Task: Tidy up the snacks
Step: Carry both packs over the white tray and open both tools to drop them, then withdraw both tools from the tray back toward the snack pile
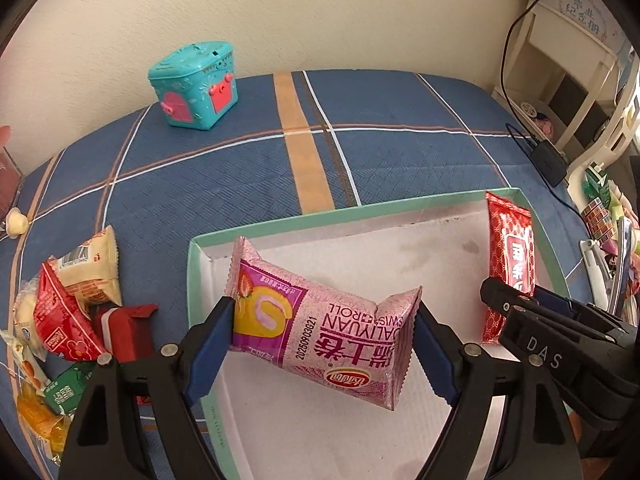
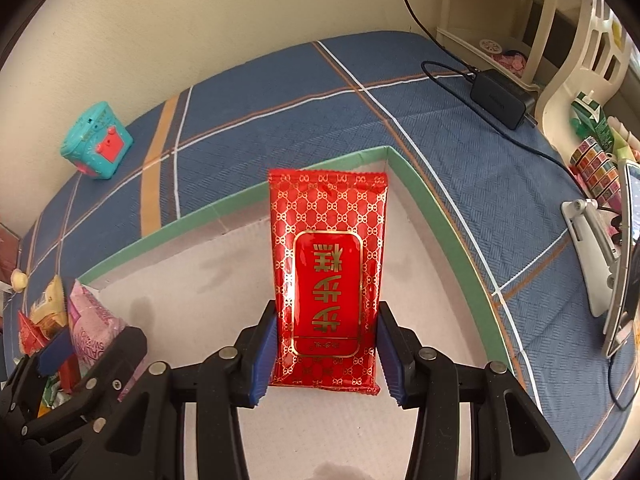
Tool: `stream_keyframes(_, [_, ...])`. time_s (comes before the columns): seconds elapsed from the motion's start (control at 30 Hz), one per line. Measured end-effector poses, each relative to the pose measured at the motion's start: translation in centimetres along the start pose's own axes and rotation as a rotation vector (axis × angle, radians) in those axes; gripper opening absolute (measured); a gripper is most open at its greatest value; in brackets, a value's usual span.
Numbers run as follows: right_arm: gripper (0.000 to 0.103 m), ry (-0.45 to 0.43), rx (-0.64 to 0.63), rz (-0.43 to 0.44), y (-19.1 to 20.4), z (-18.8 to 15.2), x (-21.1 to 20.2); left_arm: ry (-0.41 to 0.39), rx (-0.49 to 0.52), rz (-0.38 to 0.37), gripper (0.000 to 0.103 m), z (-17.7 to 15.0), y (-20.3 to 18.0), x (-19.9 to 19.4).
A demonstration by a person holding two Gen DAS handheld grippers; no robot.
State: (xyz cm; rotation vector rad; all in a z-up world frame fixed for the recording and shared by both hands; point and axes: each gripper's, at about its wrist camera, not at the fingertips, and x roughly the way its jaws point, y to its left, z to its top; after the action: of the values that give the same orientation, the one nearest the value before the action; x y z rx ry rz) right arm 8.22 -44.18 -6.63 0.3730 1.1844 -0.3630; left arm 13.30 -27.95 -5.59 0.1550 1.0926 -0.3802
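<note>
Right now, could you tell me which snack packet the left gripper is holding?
The pink Swiss roll packet, between the left gripper fingers over the tray; the red packet is in the right gripper.

L gripper (image 1: 322, 344) clamps pink Swiss roll pack (image 1: 320, 330) over green-rimmed tray (image 1: 256, 229); red pack (image 1: 510, 264) at tray's right.

- Swiss roll packet (image 1: 320, 332): pink with a purple panel, a yellow patch and a red strawberry.
- Red packet (image 2: 327, 280): gold lattice pattern and gold characters.
- Tray (image 1: 256, 227): green rim, white inside.
- Bedsheet (image 1: 240, 168): blue, with white, brown and tan stripes.
- Toy chest (image 1: 195, 84): teal with pink doors.
</note>
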Motion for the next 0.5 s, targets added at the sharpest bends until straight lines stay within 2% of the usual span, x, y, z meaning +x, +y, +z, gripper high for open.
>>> stream_keyframes(0.23, [0.049,-0.002,-0.013,0.010,0.1,-0.2,-0.2,-0.006,0.001,-0.001,0.086,0.2,0.0,-0.4])
stream_keyframes(0.33, [0.052,-0.011,-0.015,0.018,0.0,-0.2,-0.4,-0.013,-0.012,0.008,0.090,0.2,0.3,-0.8])
stream_keyframes(0.43, [0.069,-0.050,-0.014,0.017,-0.4,-0.2,-0.7,-0.020,-0.043,0.011,0.097,0.4,1.0,-1.1])
stream_keyframes(0.5, [0.080,-0.054,-0.002,0.031,-0.7,-0.1,-0.8,-0.018,-0.067,-0.001,0.098,0.5,1.5,-1.2])
